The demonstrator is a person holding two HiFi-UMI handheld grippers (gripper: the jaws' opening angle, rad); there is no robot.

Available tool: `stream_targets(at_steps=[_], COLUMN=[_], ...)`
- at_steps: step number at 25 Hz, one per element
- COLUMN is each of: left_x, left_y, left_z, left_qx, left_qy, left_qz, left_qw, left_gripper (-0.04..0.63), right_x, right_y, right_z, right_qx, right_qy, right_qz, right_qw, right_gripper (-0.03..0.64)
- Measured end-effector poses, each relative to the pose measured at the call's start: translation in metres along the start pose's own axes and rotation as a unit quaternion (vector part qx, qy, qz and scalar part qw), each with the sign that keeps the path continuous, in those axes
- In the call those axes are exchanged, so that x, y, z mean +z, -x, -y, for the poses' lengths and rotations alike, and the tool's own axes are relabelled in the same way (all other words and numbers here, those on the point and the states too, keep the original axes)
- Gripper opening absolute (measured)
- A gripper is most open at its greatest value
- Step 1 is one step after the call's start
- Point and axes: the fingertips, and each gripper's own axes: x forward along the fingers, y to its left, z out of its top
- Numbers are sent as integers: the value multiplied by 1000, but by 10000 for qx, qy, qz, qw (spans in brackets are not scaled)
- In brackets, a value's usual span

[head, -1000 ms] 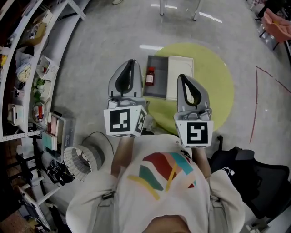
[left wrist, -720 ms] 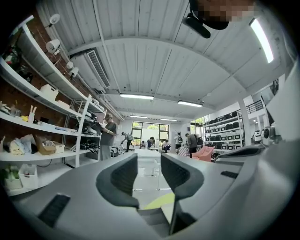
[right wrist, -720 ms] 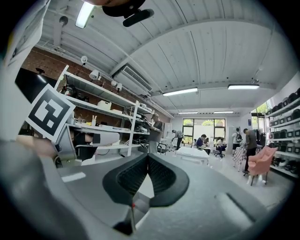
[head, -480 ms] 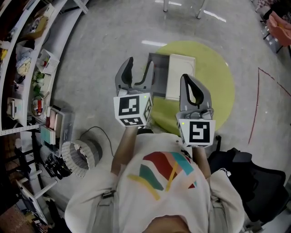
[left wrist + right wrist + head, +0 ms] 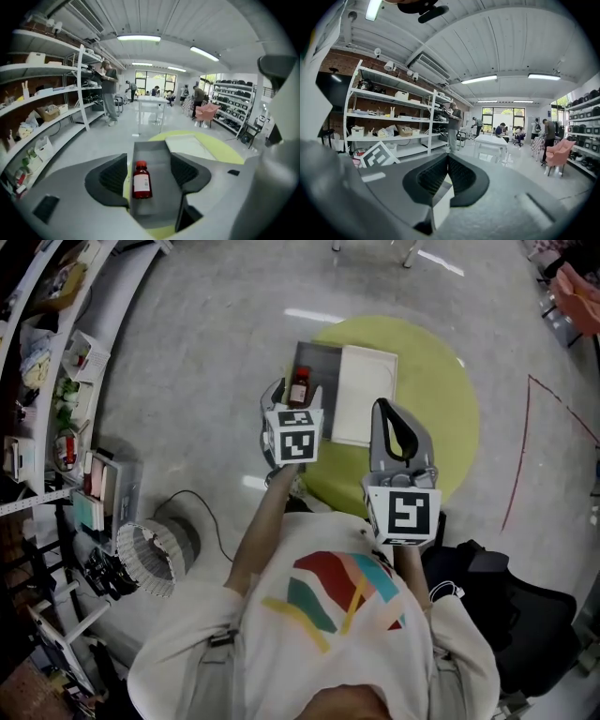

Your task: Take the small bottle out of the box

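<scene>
Lying flat inside the open grey box [image 5: 161, 152], the small bottle [image 5: 141, 182] shows red cap at far end, white label up. Left gripper [image 5: 150, 172] points down at box; its jaws have just been opening and are now spread wide, bottle btwn them w/o pad contact. Right gripper [image 5: 446, 161] hangs near the white lid [image 5: 364, 407], jaws pressed together, nothing gripped. Box & lid rest on a yellow-green mat [image 5: 441, 409].

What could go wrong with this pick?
The left gripper has just been opening its fingers; the small bottle lies ahead between them, untouched. It lies on its side near the left wall of the box, so a finger may catch that wall, or the bottle may roll as they close.
</scene>
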Motion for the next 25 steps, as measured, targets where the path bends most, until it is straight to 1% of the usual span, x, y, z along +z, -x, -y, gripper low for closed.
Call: stream_targets(at_steps=[2,3,5,7,11,15,18,23,25], left_x=[-17,-24,-36,-45,-55,-66,-71,-71,-71], left_y=[-17,-24,-34,-40,-49,-58,-64,-72,-75], left_z=[4,6,7,7,8,3,-2,-7,-3], left_qx=[150,192,213,215,301,521,639,805,797], left_qy=[-21,40,230,337,340,421,400,110,-34], left_qz=[-479,-677,-980,-1189,-1424,-1773,-1899,-2015,-2096], left_qw=[9987,9975,9947,9921,9888,9819,9789,9761,9745], left_gripper=[275,275,275,275,275,275,275,275,275], right_x=[-6,-9,-12,-14,-19,-22,-24,-22,-23], right_y=[-3,-4,-7,-9,-10,-12,-15,-19,-17], right_z=[4,5,6,8,16,17,14,8,11], right_qx=[25,39,62,75,94,199,230,382,404], right_qy=[-25,-38,-59,-80,-121,-153,-210,-247,-232], right_qz=[-106,-149,-206,-232,-268,-263,-267,-201,-206], right_qw=[9999,9999,9998,9997,9995,9993,9992,9988,9987], right_gripper=[3,3,3,3,3,3,5,3,4])
